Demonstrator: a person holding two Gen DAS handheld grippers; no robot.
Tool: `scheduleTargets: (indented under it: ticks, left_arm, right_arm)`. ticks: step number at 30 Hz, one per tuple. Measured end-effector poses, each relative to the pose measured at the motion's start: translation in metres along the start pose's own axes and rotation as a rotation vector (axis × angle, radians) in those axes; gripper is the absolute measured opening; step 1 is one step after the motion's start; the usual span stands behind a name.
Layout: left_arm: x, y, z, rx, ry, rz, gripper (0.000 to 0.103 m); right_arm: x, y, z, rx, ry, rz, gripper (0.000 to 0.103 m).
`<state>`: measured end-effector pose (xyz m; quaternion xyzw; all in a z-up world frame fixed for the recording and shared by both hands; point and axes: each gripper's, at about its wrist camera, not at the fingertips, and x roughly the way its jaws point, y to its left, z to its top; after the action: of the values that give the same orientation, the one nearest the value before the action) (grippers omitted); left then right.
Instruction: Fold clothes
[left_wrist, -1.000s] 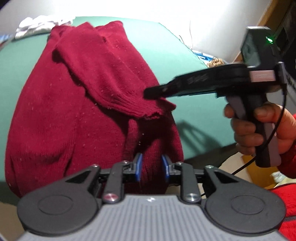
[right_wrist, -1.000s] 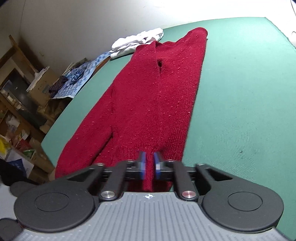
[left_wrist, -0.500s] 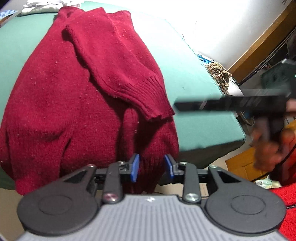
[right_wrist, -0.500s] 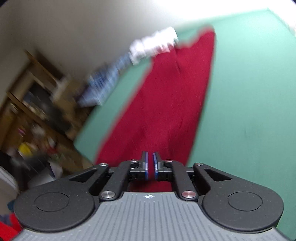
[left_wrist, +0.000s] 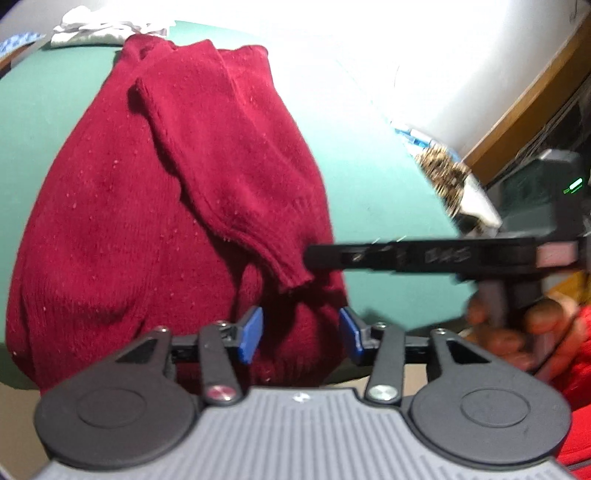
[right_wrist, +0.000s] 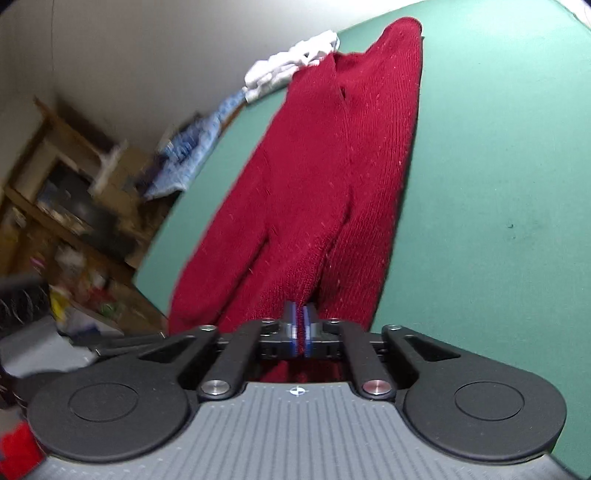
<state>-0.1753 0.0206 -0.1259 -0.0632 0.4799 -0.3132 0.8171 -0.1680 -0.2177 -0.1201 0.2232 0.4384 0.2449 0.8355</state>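
Observation:
A dark red knitted sweater (left_wrist: 147, 221) lies lengthwise on the green table (left_wrist: 369, 166), its hem hanging over the near edge. One sleeve (left_wrist: 229, 177) is folded across the body, with its cuff (left_wrist: 288, 273) near the hem. My left gripper (left_wrist: 301, 334) hovers at the hem; its jaws are opening, with the fabric behind them and the pads not pressing on it. From the right, my right gripper (left_wrist: 310, 256) reaches the cuff. In the right wrist view the right gripper (right_wrist: 300, 325) is shut, with red knit of the sweater (right_wrist: 332, 166) pinched between the pads.
A white cloth (right_wrist: 291, 70) lies at the far end of the table (right_wrist: 498, 184), with a blue patterned cloth (right_wrist: 192, 155) beside it. Cluttered wooden shelves (right_wrist: 55, 206) stand off the table's left side. A person's hand (left_wrist: 509, 332) holds the right gripper's handle.
The left jaws have spread wider. The right gripper drew back to the right, then returned to the cuff and shut on it.

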Motion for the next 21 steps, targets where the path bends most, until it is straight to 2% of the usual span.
scheduleTargets:
  ticks: [2,6,8,11,13,16,21]
  left_arm:
    - [0.003,-0.001,-0.006,0.013,0.01,0.005,0.048]
    - [0.0,-0.005,-0.01,0.041,0.052,-0.042,0.049]
    - [-0.004,-0.004,-0.01,0.059,0.061,-0.065,0.049]
    - [-0.014,0.0,-0.006,0.082,0.049,-0.101,0.052]
    - [-0.019,0.008,-0.003,0.078,0.038,-0.127,0.061]
    - [-0.022,0.03,0.002,0.039,0.047,-0.189,0.063]
    - [-0.016,0.044,0.009,0.028,0.084,-0.295,0.064]
  right_arm:
    - [-0.011,0.0,0.002,0.028,-0.028,0.071,0.004]
    - [-0.032,-0.005,0.006,0.124,-0.098,0.241,0.004]
    - [-0.035,-0.001,0.005,0.112,-0.102,0.236,0.005]
    - [-0.03,0.001,-0.007,0.087,-0.054,0.167,0.005]
    - [-0.026,-0.003,-0.018,0.117,-0.022,0.119,0.005]
    - [-0.027,-0.009,-0.031,0.244,-0.043,0.155,0.005]
    - [-0.045,-0.004,-0.039,0.347,-0.17,0.244,0.005]
